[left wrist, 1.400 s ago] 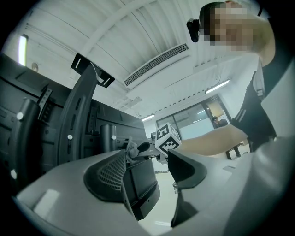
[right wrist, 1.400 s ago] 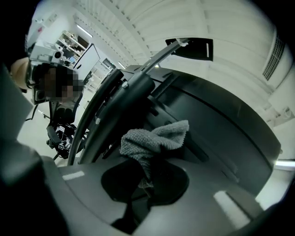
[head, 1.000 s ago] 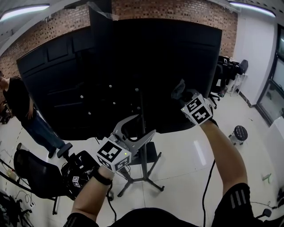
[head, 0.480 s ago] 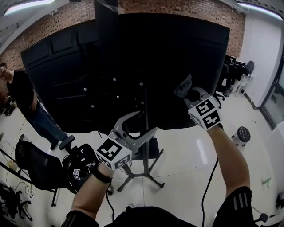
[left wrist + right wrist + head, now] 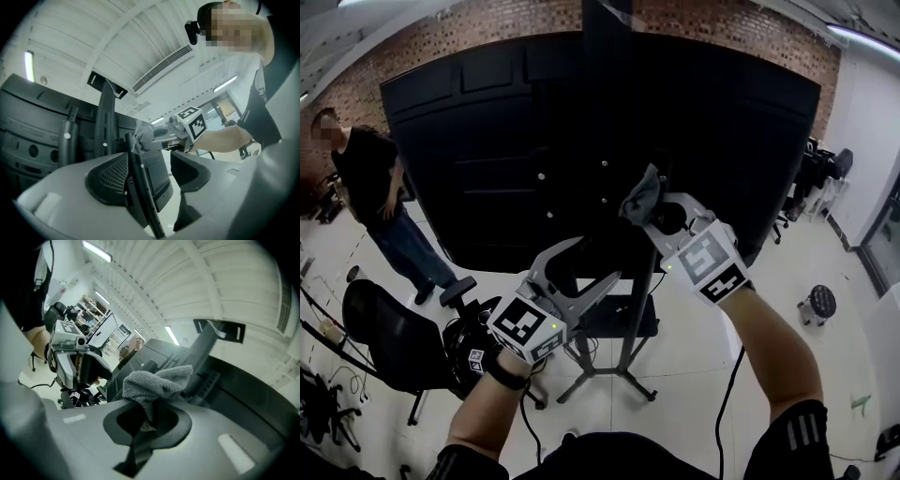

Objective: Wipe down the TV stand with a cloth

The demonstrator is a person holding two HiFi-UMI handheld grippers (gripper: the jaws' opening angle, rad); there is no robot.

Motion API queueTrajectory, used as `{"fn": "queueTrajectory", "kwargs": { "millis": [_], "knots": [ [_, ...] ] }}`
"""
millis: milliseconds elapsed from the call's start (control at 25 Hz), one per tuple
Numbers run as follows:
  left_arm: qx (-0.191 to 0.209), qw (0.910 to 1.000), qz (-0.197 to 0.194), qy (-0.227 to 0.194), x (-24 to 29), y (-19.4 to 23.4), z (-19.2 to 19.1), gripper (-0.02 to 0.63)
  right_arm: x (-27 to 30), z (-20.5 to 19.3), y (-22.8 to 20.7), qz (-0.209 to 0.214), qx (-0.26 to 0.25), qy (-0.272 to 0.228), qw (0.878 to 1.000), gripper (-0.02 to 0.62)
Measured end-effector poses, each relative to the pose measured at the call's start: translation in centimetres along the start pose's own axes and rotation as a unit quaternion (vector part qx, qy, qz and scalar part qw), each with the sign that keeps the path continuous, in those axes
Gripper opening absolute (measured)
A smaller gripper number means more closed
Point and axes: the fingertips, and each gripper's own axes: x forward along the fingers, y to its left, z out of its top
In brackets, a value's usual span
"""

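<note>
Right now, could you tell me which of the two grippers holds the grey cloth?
The right gripper: it is shut on the crumpled grey cloth; the left gripper is open, without cloth.

Left tongs (image 5: pixel 596 264) wide, right tongs (image 5: pixel 655 208) tight

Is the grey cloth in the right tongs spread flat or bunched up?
Bunched up: the cloth is a crumpled lump, pinched between the shut right tongs.
</note>
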Motion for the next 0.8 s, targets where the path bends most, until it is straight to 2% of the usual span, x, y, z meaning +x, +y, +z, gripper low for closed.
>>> {"fn": "queueTrajectory", "kwargs": {
  "millis": [80,160,240,320,400,480,520,600,680,760,800],
  "knots": [
    [0.002,0.9999,0.016,-0.005,-2.4,2.1,0.5,0.305,2.2,2.8,2.0,0.012,-0.019,-0.005,1.000,0.025],
    [0.005,0.9994,0.034,-0.007,-4.8,4.2,0.8,0.304,4.5,5.3,4.0,0.026,-0.010,-0.017,0.999,0.026],
    [0.011,0.9986,0.051,-0.008,-7.2,6.5,0.8,0.304,6.9,7.4,6.1,0.046,0.042,-0.034,0.997,0.025],
    [0.017,0.9977,0.065,-0.007,-9.3,8.9,0.8,0.302,9.4,8.7,7.8,0.069,0.116,-0.050,0.990,0.025],
    [0.026,0.9969,0.074,-0.006,-11.0,10.9,0.9,0.301,11.9,9.5,9.0,0.082,0.161,-0.051,0.982,0.026],
    [0.060,0.9952,0.077,0.003,-12.0,12.9,0.9,0.298,14.2,9.8,9.9,0.091,0.183,-0.044,0.978,0.026],
    [0.094,0.9925,0.077,0.015,-12.3,13.9,0.8,0.298,15.0,10.0,10.3,0.100,0.198,-0.043,0.974,0.026],
    [0.182,0.9795,0.069,0.052,-12.3,15.4,0.3,0.298,16.1,10.4,11.4,0.125,0.235,-0.046,0.963,0.026],
    [0.267,0.9582,0.049,0.089,-12.0,16.2,-0.4,0.311,16.6,10.8,12.6,0.149,0.260,-0.048,0.953,0.028],
    [0.330,0.9366,0.027,0.114,-11.8,16.5,-1.1,0.318,16.9,11.0,13.5,0.166,0.273,-0.045,0.947,0.028],
    [0.351,0.9287,0.017,0.118,-11.7,16.5,-1.2,0.319,17.1,11.0,13.9,0.172,0.278,-0.042,0.944,0.029]
  ]
}}
